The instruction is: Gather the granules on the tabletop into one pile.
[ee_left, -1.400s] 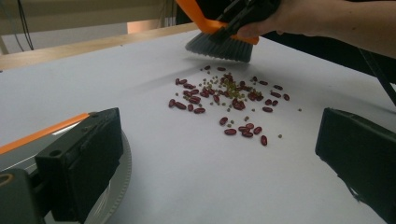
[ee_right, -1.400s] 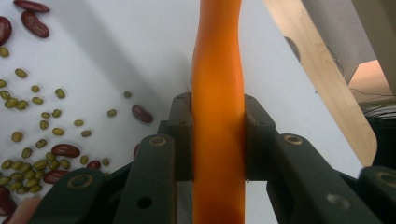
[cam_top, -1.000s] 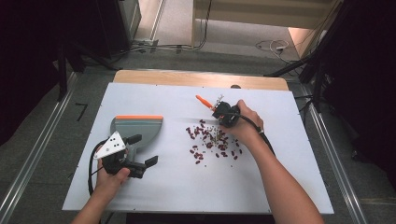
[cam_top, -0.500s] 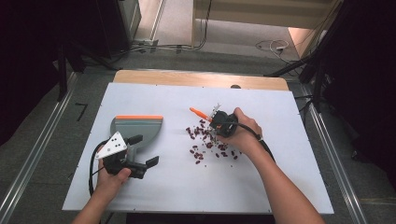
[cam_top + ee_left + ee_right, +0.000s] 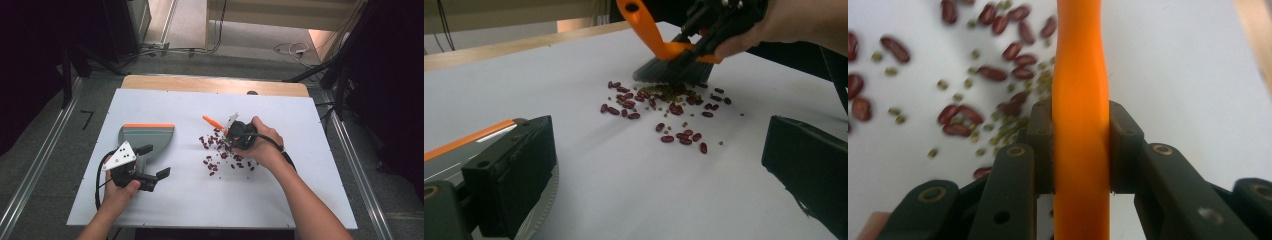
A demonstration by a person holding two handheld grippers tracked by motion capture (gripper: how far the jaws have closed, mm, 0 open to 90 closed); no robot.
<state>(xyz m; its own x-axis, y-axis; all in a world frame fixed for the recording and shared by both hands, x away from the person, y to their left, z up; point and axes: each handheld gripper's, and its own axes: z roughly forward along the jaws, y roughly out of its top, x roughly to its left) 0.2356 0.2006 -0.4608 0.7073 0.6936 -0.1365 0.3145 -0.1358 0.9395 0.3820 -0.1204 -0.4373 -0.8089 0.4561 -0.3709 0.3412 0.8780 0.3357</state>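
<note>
On the white table [image 5: 300, 200], the right gripper [image 5: 1080, 145] clamps an orange brush [image 5: 671, 55] over beans [image 5: 674, 117]; the left gripper [image 5: 150, 162] gapes beside a dustpan [image 5: 145, 137].

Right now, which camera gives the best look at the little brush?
The left gripper view: the brush shows whole, bristles on the beans. The right gripper view shows just its orange handle in the right claw. The high view shows it small, mostly behind the hand.

From my left claw [image 5: 152, 162], bare bench [image 5: 165, 207] opens toward three o'clock; beans [image 5: 220, 155] (scattered, low) and the brush [image 5: 674, 65] block two o'clock; dustpan [image 5: 145, 137] crowds twelve.
</note>
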